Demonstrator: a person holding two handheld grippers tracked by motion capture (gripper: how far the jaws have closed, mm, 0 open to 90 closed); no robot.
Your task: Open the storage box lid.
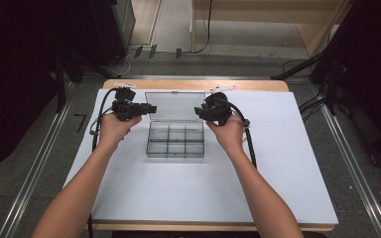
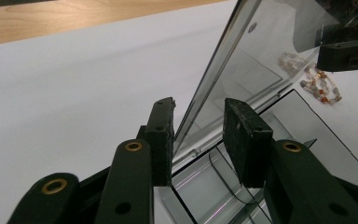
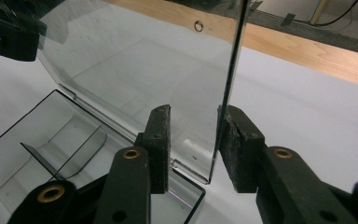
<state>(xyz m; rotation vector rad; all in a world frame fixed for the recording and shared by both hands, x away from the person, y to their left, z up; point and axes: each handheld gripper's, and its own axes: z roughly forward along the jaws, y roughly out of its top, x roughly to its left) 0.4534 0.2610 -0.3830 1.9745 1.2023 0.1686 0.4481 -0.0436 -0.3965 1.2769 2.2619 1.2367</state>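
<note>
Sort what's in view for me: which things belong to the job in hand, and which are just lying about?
In the job:
- clear compartment box
- its raised lid
- left gripper and right gripper, jaws open around the lid's side edges

Lying about:
- small beads on the white sheet
- floor cable beyond the table

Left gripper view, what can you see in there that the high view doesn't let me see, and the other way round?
Up close, the left gripper view picks out small orange and white beads on the white sheet past the raised lid. The high view adds the person's forearms, the clear box with its six compartments, and the floor. Both share the box, its lid and the left gripper, jaws open either side of the lid's edge.
</note>
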